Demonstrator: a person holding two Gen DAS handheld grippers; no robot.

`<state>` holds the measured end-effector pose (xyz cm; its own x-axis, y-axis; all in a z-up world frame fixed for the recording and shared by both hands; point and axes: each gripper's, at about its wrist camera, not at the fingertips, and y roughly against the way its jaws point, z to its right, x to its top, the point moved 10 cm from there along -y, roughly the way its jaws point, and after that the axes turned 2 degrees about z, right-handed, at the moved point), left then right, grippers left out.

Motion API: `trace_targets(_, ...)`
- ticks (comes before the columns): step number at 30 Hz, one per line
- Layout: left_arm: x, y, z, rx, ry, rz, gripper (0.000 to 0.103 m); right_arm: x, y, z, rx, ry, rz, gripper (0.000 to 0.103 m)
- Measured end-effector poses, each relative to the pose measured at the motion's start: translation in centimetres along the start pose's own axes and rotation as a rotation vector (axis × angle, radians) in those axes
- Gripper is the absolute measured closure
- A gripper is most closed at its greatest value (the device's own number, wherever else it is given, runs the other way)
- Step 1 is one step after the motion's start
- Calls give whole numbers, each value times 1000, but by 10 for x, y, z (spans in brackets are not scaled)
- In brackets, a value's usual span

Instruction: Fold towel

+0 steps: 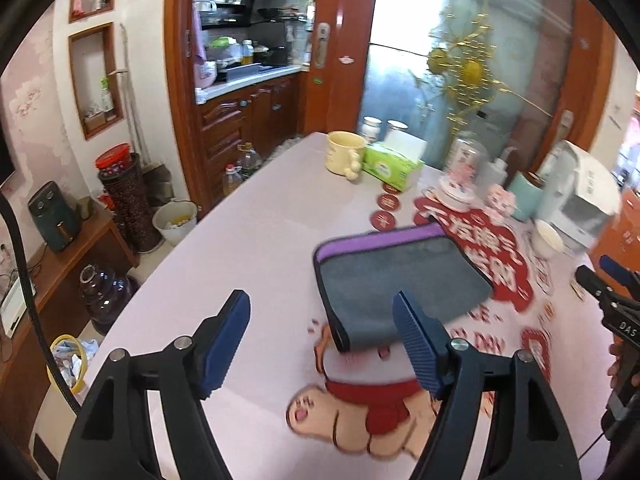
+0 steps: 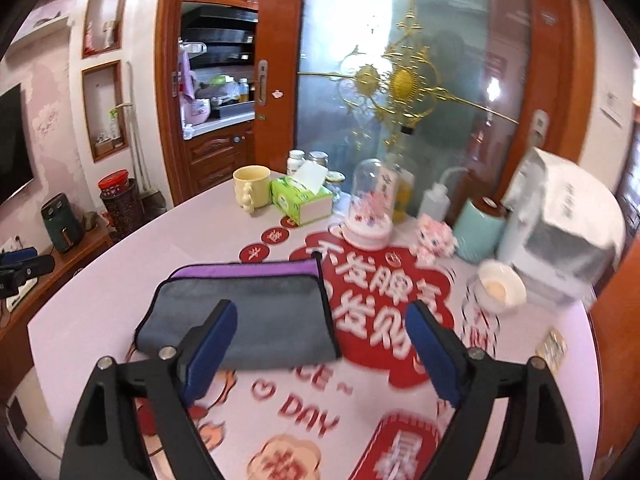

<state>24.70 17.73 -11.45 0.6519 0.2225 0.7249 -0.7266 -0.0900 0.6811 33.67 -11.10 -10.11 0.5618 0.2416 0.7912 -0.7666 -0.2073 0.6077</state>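
Observation:
A folded towel (image 1: 400,280), grey on top with a purple layer showing along its far edge, lies flat on the pink printed tablecloth (image 1: 260,240). My left gripper (image 1: 322,312) is open and empty, held above the table just near and left of the towel. In the right wrist view the towel (image 2: 256,312) lies ahead and to the left. My right gripper (image 2: 320,320) is open and empty, raised above the towel's near right corner. The right gripper also shows at the right edge of the left wrist view (image 1: 612,284).
At the table's far side stand a yellow mug (image 2: 250,190), a green tissue box (image 2: 302,200), a glass dome ornament (image 2: 368,208), a squeeze bottle (image 2: 434,200), a teal canister (image 2: 480,232), a small white bowl (image 2: 500,286) and a white appliance (image 2: 560,232).

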Motion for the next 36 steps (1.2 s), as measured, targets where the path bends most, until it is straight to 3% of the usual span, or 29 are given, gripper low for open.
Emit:
trace_targets(6, -31, 40, 2, -66, -58, -28, 27, -44, 58, -6, -79, -117, -25, 10)
trace_targets(13, -75, 79, 10, -166, -120, -87, 15, -116, 116, -17, -183, -260, -83, 9)
trace_targets(22, -127, 105, 40, -236, -180, -174, 13, -194, 173, -48, -175, -383, -171, 5)
trace_targets(28, -160, 113, 69, -263, -207, -260, 13, -212, 207, -45, -187, -426, -210, 4)
trace_targets(36, -169, 143, 95, -215, -256, -254, 13, -214, 253, -32, -203, -450, -254, 4)
